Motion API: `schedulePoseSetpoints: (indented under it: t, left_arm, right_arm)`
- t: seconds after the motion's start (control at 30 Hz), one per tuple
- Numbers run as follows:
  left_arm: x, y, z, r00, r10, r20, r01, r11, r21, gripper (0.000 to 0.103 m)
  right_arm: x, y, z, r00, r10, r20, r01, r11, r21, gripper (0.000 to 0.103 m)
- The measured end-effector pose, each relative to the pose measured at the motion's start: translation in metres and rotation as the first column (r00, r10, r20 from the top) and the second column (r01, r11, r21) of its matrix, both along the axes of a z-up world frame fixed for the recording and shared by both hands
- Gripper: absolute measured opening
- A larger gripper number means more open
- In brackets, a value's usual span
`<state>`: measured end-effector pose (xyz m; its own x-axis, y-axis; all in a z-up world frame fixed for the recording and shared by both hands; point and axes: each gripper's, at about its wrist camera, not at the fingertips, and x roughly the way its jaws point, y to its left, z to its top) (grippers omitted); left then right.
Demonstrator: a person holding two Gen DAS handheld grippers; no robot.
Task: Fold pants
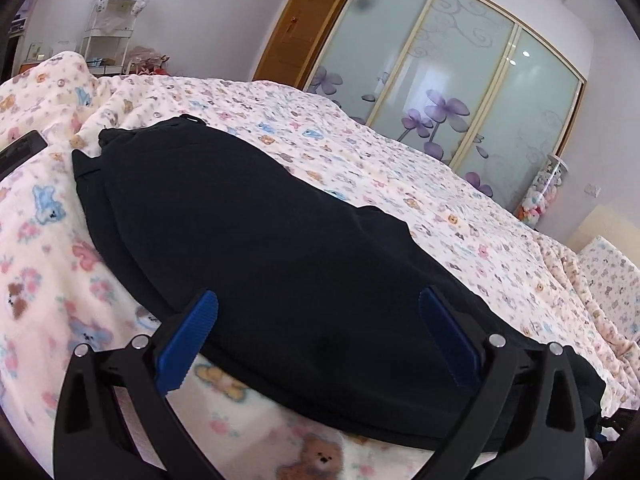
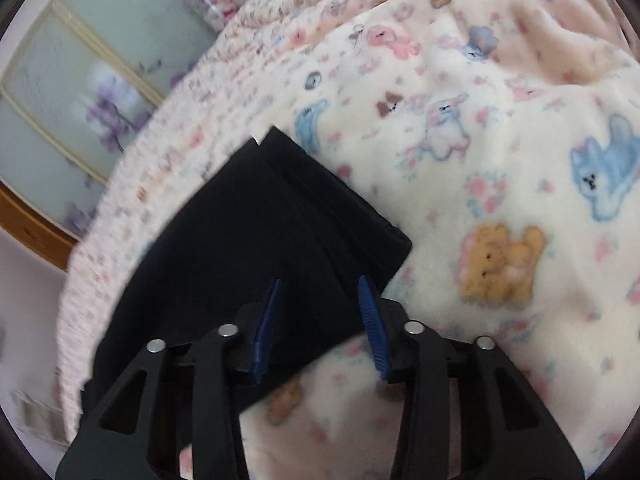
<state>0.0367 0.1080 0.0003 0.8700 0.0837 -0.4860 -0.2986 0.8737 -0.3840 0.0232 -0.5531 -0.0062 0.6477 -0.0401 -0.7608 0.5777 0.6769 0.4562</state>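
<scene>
Here, by label:

Pants (image 1: 256, 232): dark, lying flat on the bed (image 1: 400, 168), over a fleece blanket (image 1: 44, 240) with bears and rabbits; already doubled leg on leg, to judge from the two stacked edges at the hem.

Long axis: in the left wrist view running away from the camera toward upper left, with a small loop at the far end; probably the waist there, but hard to confirm.

Left gripper (image 1: 318, 320): fingers (image 1: 188, 340) spread wide, released, holding nothing; one on each side of the near part of the cloth, low over it. Contact with the cloth not possible to tell.

Right gripper (image 2: 318, 312): fingers (image 2: 370, 320) apart, narrower gap than the left, also released; placed at the hem end (image 2: 332, 208), where the squared corner points forward and to the right of the tips. Picture blurred, so exact touch unclear.

Key relation: cloth straight ahead of both pairs of fingers, each gripper at its own part of the long strip; right one nearer to the leg end, left one at the side edge further along.

Step in hand, as judgement: likely taking hold of the hem to carry it along the long axis toward the far end.

Risk: gripping only the top layer, leaving the lower leg behind.

Background: sliding wardrobe doors (image 1: 460, 80) with purple flowers, white shelf rack (image 1: 108, 28).
</scene>
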Motion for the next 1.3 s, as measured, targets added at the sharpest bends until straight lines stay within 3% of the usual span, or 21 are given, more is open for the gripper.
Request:
schedulePoseSetpoints:
  t: [0.1, 0.17, 0.2, 0.27, 0.33, 0.47, 0.57, 0.63, 0.77, 0.87, 0.93, 1.0, 1.03, 1.07, 1.1, 1.13, 1.17, 1.23, 1.27, 1.3]
  left_arm:
    - [0.0, -0.001, 0.0, 1.0, -0.01, 0.002, 0.01, 1.0, 0.001, 0.101]
    - [0.002, 0.0, -0.001, 1.0, -0.016, -0.004, 0.015, 1.0, -0.012, 0.101]
    - [0.002, 0.001, -0.002, 1.0, -0.016, -0.006, 0.016, 1.0, -0.017, 0.101]
    - [0.003, 0.002, -0.003, 1.0, -0.016, -0.008, 0.016, 1.0, -0.023, 0.101]
    - [0.003, 0.002, -0.003, 1.0, -0.016, -0.008, 0.016, 1.0, -0.023, 0.101]
    - [0.004, 0.002, -0.004, 1.0, -0.018, -0.012, 0.018, 1.0, -0.024, 0.101]
    - [0.004, 0.002, -0.004, 1.0, -0.018, -0.011, 0.018, 1.0, -0.022, 0.101]
    - [0.005, 0.001, -0.004, 1.0, -0.018, -0.012, 0.018, 1.0, -0.017, 0.101]
    - [0.005, 0.002, -0.004, 1.0, -0.017, -0.01, 0.017, 1.0, -0.016, 0.101]
    - [0.004, 0.001, -0.003, 1.0, -0.015, 0.0, 0.015, 1.0, -0.011, 0.101]
    - [0.002, 0.001, 0.0, 1.0, -0.014, 0.02, 0.014, 1.0, -0.005, 0.101]
    - [-0.003, -0.001, 0.007, 0.998, -0.02, 0.065, 0.019, 1.0, 0.013, 0.101]
    - [-0.005, -0.002, 0.01, 0.996, -0.022, 0.087, 0.02, 1.0, 0.023, 0.101]
    - [-0.006, -0.003, 0.011, 0.995, -0.022, 0.1, 0.019, 0.999, 0.032, 0.101]
    - [-0.007, -0.006, 0.013, 0.993, -0.019, 0.113, 0.013, 0.998, 0.054, 0.101]
    - [-0.007, -0.008, 0.015, 0.993, -0.02, 0.117, 0.011, 0.997, 0.07, 0.101]
    - [-0.005, -0.01, 0.015, 0.993, -0.025, 0.114, 0.015, 0.996, 0.084, 0.101]
    - [0.002, -0.012, 0.014, 0.996, -0.038, 0.08, 0.03, 0.995, 0.096, 0.101]
    - [0.005, -0.013, 0.012, 0.998, -0.034, 0.055, 0.029, 0.995, 0.097, 0.101]
    - [0.01, -0.012, 0.009, 0.999, -0.028, 0.022, 0.026, 0.995, 0.094, 0.101]
  right_arm:
    - [0.001, 0.01, 0.0, 0.997, 0.055, -0.061, -0.06, 0.996, -0.072, 0.02]
    - [-0.001, 0.014, 0.005, 0.996, 0.085, -0.038, -0.088, 0.993, -0.073, 0.015]
    - [0.0, 0.013, 0.007, 0.996, 0.081, -0.019, -0.083, 0.994, -0.075, 0.008]
    - [-0.003, 0.009, 0.019, 0.998, 0.055, 0.031, -0.051, 0.991, -0.121, 0.006]
    - [-0.006, 0.007, 0.038, 0.996, 0.024, 0.088, -0.004, 0.975, -0.223, 0.006]
    - [-0.003, 0.007, 0.053, 0.993, -0.003, 0.118, 0.046, 0.928, -0.37, 0.006]
    - [0.011, -0.001, 0.043, 0.999, -0.025, 0.03, 0.036, 0.908, -0.417, 0.006]
    - [0.027, -0.01, 0.014, 0.991, -0.045, -0.126, -0.006, 0.926, -0.378, 0.006]
    - [0.025, -0.011, 0.015, 0.988, -0.065, -0.14, 0.008, 0.927, -0.376, 0.007]
    - [0.014, -0.009, 0.026, 0.988, -0.107, -0.112, 0.059, 0.929, -0.365, 0.007]
    - [0.006, 0.006, 0.047, 0.996, -0.091, -0.02, 0.075, 0.909, -0.41, 0.007]
    - [0.002, 0.041, 0.075, 0.997, 0.012, 0.082, 0.029, 0.878, -0.478, 0.011]
    - [0.007, 0.065, 0.089, 0.988, 0.1, 0.119, -0.024, 0.854, -0.519, 0.02]
    - [0.012, 0.086, 0.098, 0.975, 0.178, 0.133, -0.078, 0.835, -0.544, 0.032]
    - [0.025, 0.125, 0.109, 0.932, 0.331, 0.147, -0.196, 0.802, -0.564, 0.068]
    - [0.033, 0.147, 0.114, 0.896, 0.417, 0.151, -0.269, 0.782, -0.562, 0.082]
    - [0.049, 0.186, 0.119, 0.808, 0.567, 0.161, -0.409, 0.736, -0.539, 0.08]
    - [0.078, 0.24, 0.12, 0.684, 0.714, 0.147, -0.581, 0.656, -0.482, 0.059]
    - [0.094, 0.267, 0.118, 0.62, 0.772, 0.141, -0.662, 0.61, -0.435, 0.057]
    - [0.117, 0.305, 0.112, 0.525, 0.84, 0.14, -0.763, 0.537, -0.36, 0.055]
